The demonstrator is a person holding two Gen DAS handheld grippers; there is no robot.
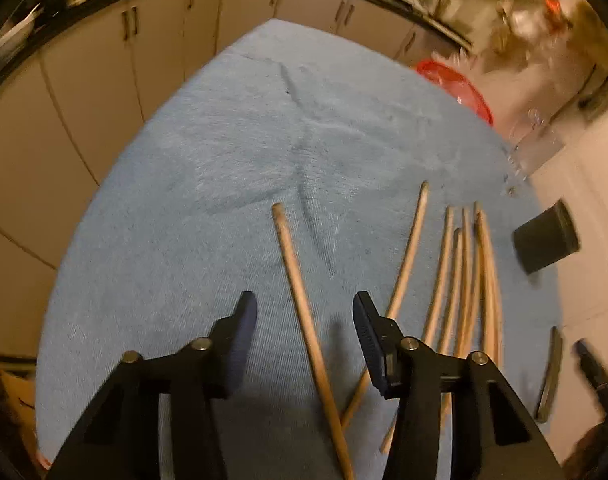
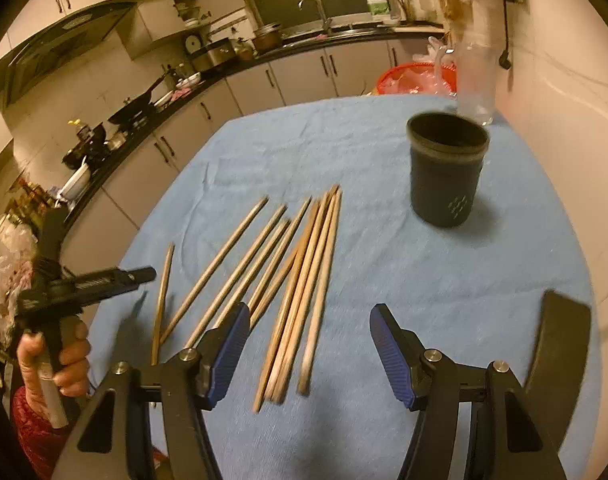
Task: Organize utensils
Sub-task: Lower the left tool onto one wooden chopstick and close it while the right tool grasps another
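Several wooden chopsticks (image 2: 299,280) lie loose on a blue cloth (image 2: 424,280). A dark cup (image 2: 446,168) stands upright to their right, empty as far as I see. My right gripper (image 2: 310,332) is open above the near ends of the chopsticks. My left gripper (image 1: 304,320) is open, low over the cloth, with one chopstick (image 1: 304,312) lying between its fingers; the others (image 1: 464,280) lie to its right. The cup shows at the right edge of the left wrist view (image 1: 544,240). The left gripper also shows in the right wrist view (image 2: 139,274), held by a hand.
A clear glass pitcher (image 2: 476,80) and a red basket (image 2: 416,76) stand at the cloth's far right. A dark flat object (image 2: 564,340) lies at the cloth's right edge. Kitchen cabinets and a cluttered counter (image 2: 163,92) run behind the table.
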